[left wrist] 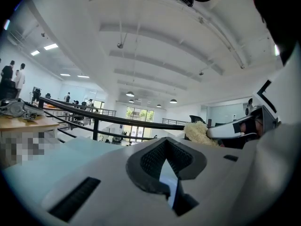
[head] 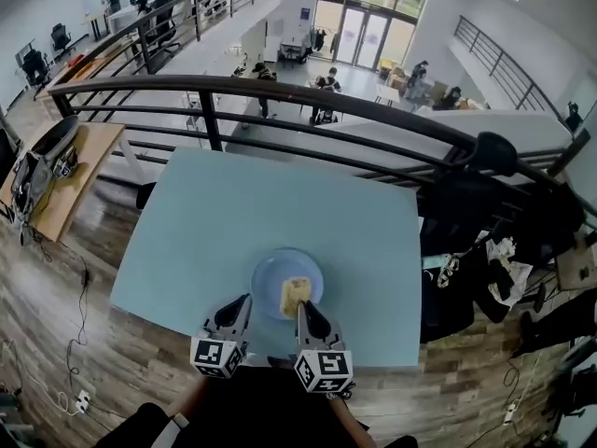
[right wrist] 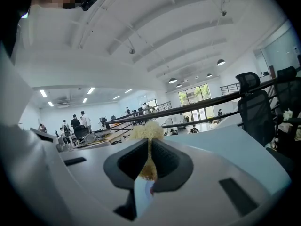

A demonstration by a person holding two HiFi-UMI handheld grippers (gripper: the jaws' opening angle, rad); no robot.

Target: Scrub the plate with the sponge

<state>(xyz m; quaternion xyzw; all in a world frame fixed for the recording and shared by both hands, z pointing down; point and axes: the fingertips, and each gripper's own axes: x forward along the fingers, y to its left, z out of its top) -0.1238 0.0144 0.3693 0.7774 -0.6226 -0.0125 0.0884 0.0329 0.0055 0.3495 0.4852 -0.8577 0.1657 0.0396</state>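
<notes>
Scrubbing appears to be the step in hand. Left gripper (head: 245, 301) sits just beside the plate (head: 269, 271), fingers closed, nothing showing between them. Right gripper (head: 302, 307) fingers pinch the yellow sponge (head: 295, 293), which is on the plate at the counter's (head: 224, 222) near edge. Next, likely: press down and sweep across the plate.

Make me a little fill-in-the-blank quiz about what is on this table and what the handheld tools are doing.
1. The right gripper has its fingers shut on a yellow ____.
2. That yellow thing lies on a round plate whose colour is ____.
3. The plate sits near the front edge of a light blue ____.

Missing words: sponge; blue; table.
</notes>
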